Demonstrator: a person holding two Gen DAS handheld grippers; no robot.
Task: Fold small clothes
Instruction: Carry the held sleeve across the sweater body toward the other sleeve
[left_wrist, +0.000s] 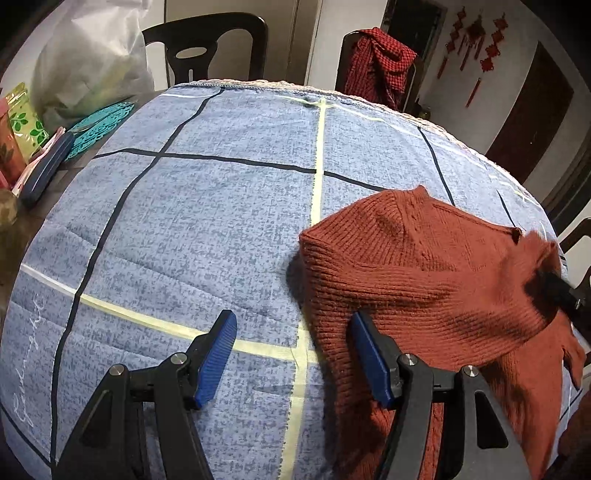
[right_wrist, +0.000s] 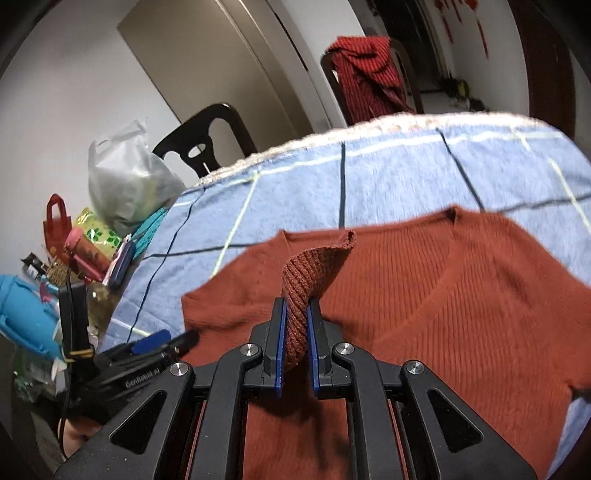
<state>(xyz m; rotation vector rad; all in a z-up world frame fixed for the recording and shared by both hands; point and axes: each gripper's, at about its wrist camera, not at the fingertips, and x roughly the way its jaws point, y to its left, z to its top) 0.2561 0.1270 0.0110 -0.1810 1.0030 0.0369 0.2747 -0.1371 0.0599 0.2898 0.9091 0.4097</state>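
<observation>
Blue-checked table (left_wrist: 184, 221) carries the sweater (left_wrist: 424, 277) at three o'clock of released left tongs (left_wrist: 291, 354); right tongs (right_wrist: 295, 332) clench its cuff (right_wrist: 314, 269).

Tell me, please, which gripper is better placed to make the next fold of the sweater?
Right. The right gripper is already shut on a sleeve end of the sweater; the left gripper is open, holding nothing.

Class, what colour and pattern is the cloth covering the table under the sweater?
The cloth is mottled light blue with a grid of dark navy and pale yellow lines, clearest in the left wrist view.
</observation>
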